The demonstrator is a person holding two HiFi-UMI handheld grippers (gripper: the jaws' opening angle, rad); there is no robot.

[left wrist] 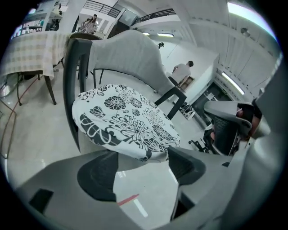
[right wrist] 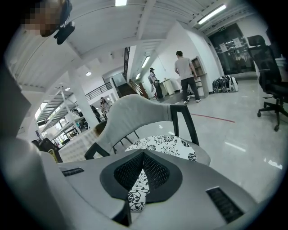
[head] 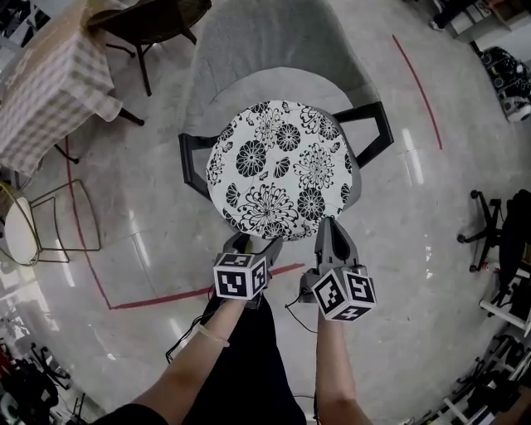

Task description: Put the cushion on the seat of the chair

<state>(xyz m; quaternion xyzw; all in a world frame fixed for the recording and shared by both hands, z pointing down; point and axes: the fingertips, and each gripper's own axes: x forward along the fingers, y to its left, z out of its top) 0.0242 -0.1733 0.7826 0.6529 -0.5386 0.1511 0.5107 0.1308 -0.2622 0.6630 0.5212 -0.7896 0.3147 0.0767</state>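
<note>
A round white cushion with black flowers (head: 282, 170) lies on the seat of the grey chair (head: 274, 41) with black arms. My left gripper (head: 253, 243) is at the cushion's near edge, open; in the left gripper view its pads (left wrist: 96, 175) stand wide apart just below the cushion (left wrist: 126, 121), with only floor between them. My right gripper (head: 329, 226) is at the near right edge. In the right gripper view it (right wrist: 143, 157) is shut on a fold of the cushion's cloth (right wrist: 137, 193), and the chair's back (right wrist: 135, 112) rises behind.
A table with a checked cloth (head: 50, 83) and a dark chair (head: 149, 21) stand at the far left. A wire-frame stool (head: 33, 224) is at the left. Red tape (head: 207, 290) runs across the floor below the grippers. Office chairs (head: 498, 232) stand at the right.
</note>
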